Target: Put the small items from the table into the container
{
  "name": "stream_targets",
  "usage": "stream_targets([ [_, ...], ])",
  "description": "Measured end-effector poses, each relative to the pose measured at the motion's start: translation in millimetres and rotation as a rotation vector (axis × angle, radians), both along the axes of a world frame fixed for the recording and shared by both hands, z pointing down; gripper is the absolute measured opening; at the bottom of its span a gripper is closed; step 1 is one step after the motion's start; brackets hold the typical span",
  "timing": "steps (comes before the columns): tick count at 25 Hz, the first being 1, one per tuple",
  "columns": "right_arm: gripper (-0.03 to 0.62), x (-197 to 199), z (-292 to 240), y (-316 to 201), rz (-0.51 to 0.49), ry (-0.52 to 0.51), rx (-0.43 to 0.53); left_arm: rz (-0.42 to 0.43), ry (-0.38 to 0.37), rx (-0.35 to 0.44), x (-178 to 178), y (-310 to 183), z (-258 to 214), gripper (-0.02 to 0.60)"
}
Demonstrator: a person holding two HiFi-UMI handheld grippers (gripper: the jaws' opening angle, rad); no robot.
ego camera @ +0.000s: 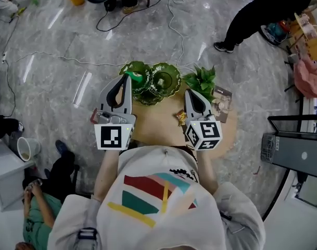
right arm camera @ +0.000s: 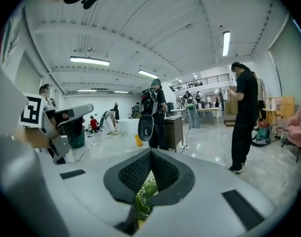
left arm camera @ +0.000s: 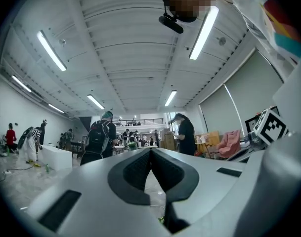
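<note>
left gripper (ego camera: 128,77) closed, empty | right gripper (ego camera: 189,92) closed, empty | both raised, likely between picks | wrapped snack (ego camera: 180,117) awaits green dish (ego camera: 172,85)

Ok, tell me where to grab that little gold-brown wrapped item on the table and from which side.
Take the wrapped item across its middle, probably best straight down from above. It seems to lie flat on the round table, leaving no edge to get under, and the plant stands beyond it. The right gripper, shut now, is nearest and must open first.
</note>
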State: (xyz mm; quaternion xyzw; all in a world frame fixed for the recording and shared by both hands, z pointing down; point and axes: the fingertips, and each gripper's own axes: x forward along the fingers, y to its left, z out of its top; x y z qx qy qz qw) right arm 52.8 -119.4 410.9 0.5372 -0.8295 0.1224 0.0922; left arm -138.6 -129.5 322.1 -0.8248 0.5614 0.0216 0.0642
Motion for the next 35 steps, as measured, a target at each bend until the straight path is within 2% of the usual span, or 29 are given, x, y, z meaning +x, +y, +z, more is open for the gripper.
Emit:
stream_targets([
  [6,0.011,15,-28,4,0.047,-0.004,0.071,0.021,0.028,-0.018,2,-4,-2,0.008],
  [11,0.011,22,-21,5,0.061,0.0,0.061,0.016,0.013,0.011,5,-4,-8,0.008],
  [13,0.011,20,-20,9,0.047,-0.049,0.054,0.028,0.002,-0.003,6,-1,-4,0.008],
  [16,0.017,16,-22,20,0.013,-0.24,0.041,0.036,-0.012,-0.03,7,3,2,0.008],
  [17,0.036,17,-21,21,0.021,-0.287,0.041,0.031,-0.011,-0.035,6,2,3,0.008],
  [18,0.114,20,-18,21,0.045,-0.305,0.051,0.026,-0.009,-0.038,5,2,3,0.008],
  [19,0.222,24,-14,21,0.08,-0.297,0.074,0.025,-0.009,-0.042,4,2,4,0.008],
  [20,0.261,30,-10,22,0.117,-0.272,0.104,0.026,-0.013,-0.049,5,3,5,0.008],
  [22,0.273,38,3,26,0.153,-0.206,0.128,0.033,-0.036,-0.066,8,4,7,0.008],
  [25,0.272,48,57,32,0.117,-0.064,0.017,0.039,-0.065,-0.095,15,5,17,0.008],
  [28,0.272,62,154,45,0.063,0.079,-0.205,0.045,-0.069,-0.144,23,1,39,0.008],
  [31,0.272,78,256,71,0.033,0.141,-0.461,0.083,-0.085,-0.225,37,2,69,0.008],
  [35,0.308,97,370,78,-0.009,0.262,-0.677,0.108,-0.098,-0.298,50,-2,117,0.008],
])
